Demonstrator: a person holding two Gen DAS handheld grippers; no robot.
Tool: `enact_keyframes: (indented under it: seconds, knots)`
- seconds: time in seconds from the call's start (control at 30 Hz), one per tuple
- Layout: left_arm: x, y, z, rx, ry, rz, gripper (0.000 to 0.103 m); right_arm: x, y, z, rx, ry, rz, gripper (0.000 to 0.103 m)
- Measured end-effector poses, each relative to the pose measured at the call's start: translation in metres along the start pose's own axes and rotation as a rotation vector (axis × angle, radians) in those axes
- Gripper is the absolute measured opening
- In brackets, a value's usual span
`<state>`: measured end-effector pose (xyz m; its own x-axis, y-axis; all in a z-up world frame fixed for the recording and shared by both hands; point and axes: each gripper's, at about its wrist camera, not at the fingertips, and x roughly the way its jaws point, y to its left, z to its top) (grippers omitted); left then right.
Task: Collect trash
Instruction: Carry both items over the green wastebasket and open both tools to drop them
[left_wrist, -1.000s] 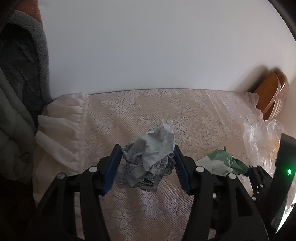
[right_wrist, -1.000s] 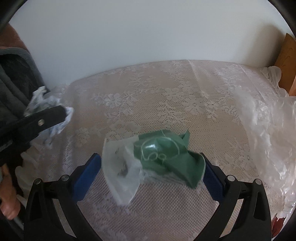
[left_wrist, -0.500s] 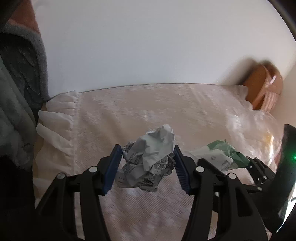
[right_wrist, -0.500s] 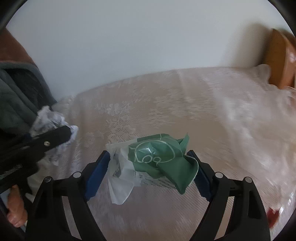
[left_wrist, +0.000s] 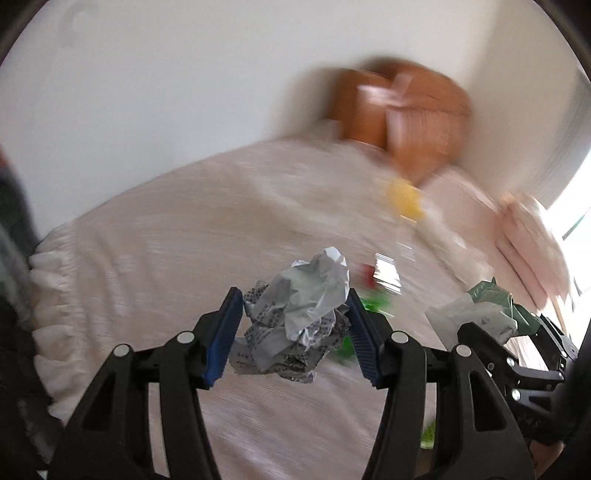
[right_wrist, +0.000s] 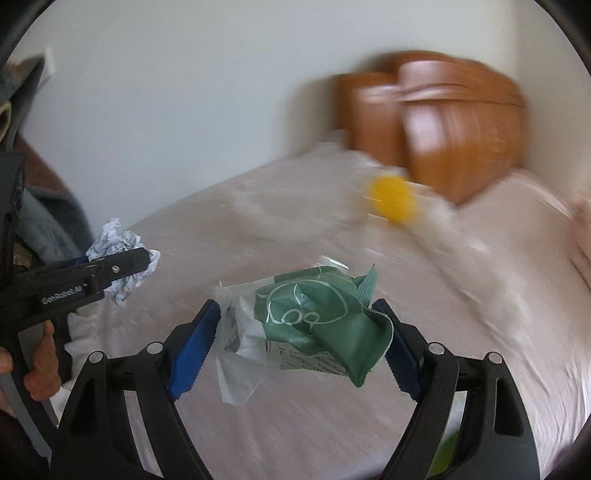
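My left gripper (left_wrist: 293, 325) is clamped on a crumpled paper wad (left_wrist: 295, 314), both blue pads pressed into its sides, and the wad hangs clear above the bed (left_wrist: 155, 266). My right gripper (right_wrist: 301, 345) has its jaws set wider, gripping a green wrapper (right_wrist: 328, 317) with a white plastic flap hanging from its left end; it too is off the bedspread. From the right wrist I see the left gripper at the far left, a hand (right_wrist: 37, 362) on its handle, well apart from the wrapper. Ahead, all blurred: a yellow thing (right_wrist: 393, 197) near the wooden headboard (right_wrist: 454, 129), clear plastic spread beside it, and pink pillows (left_wrist: 528, 236) at the right. Red and green scraps (left_wrist: 369, 295) lie just behind the wad. Nothing stands between either gripper and the bed.
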<state>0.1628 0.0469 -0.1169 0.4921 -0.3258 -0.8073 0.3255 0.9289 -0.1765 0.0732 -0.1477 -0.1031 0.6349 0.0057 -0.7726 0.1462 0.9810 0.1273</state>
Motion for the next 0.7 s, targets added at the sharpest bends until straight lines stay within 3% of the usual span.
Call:
enact_keyframes:
  seconds: [0.2,0.4,0.7]
  knots:
    - [-0.009,-0.107,-0.032,0.186,0.054,-0.179,0.055,-0.083,-0.085,-0.059,0.199,-0.052,-0.146,0.083]
    - [-0.02,-0.195,-0.055,0.358,0.071,-0.279,0.055,-0.13,-0.144,-0.102,0.341,-0.093,-0.249,0.083]
    - [-0.019,-0.296,-0.095,0.551,0.114,-0.384,0.055,-0.184,-0.206,-0.157,0.499,-0.149,-0.399,0.083]
